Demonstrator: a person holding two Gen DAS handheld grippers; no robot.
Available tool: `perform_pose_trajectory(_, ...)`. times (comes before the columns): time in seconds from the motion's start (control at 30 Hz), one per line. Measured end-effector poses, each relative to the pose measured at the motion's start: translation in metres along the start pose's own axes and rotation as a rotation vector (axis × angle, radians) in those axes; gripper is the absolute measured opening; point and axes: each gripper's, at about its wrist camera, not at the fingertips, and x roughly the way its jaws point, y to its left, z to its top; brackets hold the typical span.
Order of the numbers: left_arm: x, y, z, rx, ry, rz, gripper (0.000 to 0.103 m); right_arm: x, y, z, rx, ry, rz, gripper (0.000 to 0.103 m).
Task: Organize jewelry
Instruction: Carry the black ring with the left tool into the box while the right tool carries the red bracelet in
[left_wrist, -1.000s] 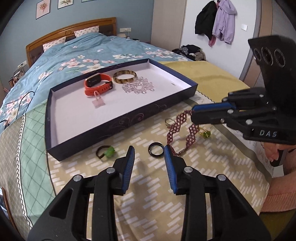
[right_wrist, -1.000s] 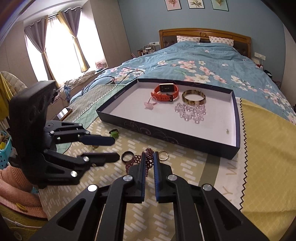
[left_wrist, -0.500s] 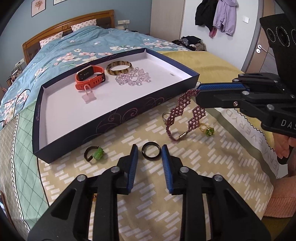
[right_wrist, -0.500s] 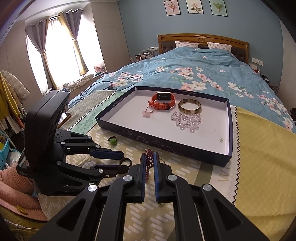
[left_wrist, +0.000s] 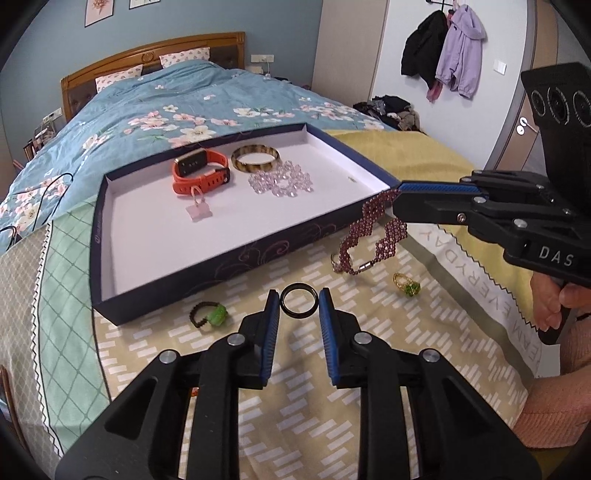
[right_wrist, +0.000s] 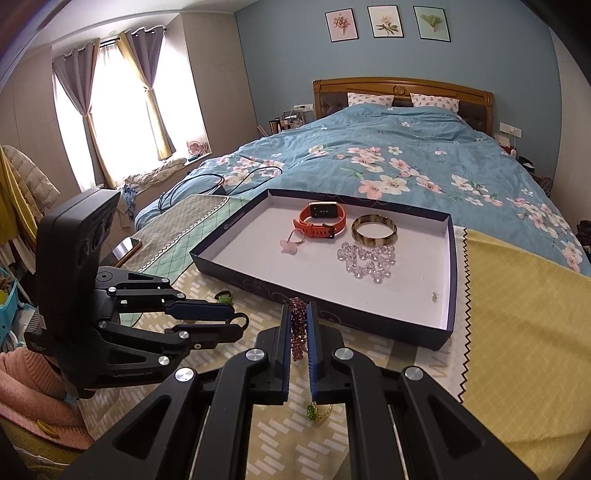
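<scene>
Judging by the tray (left_wrist: 229, 254), 4 pieces were stowed and about 5 remained outside. The right gripper (right_wrist: 297, 314) pinched the beaded bracelet (left_wrist: 373, 232) aloft near its corner, while the left gripper (left_wrist: 295, 308) stood spread around the black ring (left_wrist: 299, 305) on the cloth.

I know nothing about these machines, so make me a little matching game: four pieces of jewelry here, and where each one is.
Things:
1. beaded bracelet
2. black ring
3. orange watch
4. green-stone gold ring

Places:
A. inside the tray
B. on the cloth, between the open left tool's fingers
C. on the cloth, under the right tool
D. pinched in the right tool

Pairs: 1-D, 2-B, 3-A, 4-C
</scene>
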Motion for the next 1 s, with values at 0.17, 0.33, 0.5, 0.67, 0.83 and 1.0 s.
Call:
perform_pose_trajectory(0.17, -0.014, 0.002, 0.007, -0.009, -0.038, 0.011, 0.022, -0.002, 0.002, 0.005, -0.004, -0.015, 0.004, 0.006)
perform_pose_trajectory(0.33, -0.021, 0.002, 0.013, -0.012, -0.063, 0.023, 0.022, -0.003, 0.002, 0.009, -0.007, -0.03, 0.005, 0.006)
perform_pose_trajectory(0.5, -0.025, 0.001, 0.017, -0.019, -0.078, 0.036, 0.022, -0.005, 0.003, 0.015, -0.014, -0.042, 0.001, 0.006)
perform_pose_trajectory(0.67, -0.027, 0.002, 0.021, -0.023, -0.091, 0.044, 0.022, -0.005, 0.003, 0.021, -0.022, -0.054, -0.007, 0.006)
perform_pose_trajectory(0.83, -0.028, 0.005, 0.025, -0.031, -0.104, 0.053, 0.022, -0.005, 0.001, 0.026, -0.02, -0.062, -0.005, 0.006)
perform_pose_trajectory(1.0, -0.029, 0.009, 0.028, -0.038, -0.113, 0.063, 0.022, -0.001, -0.001, 0.03, -0.023, -0.067, -0.007, 0.006)
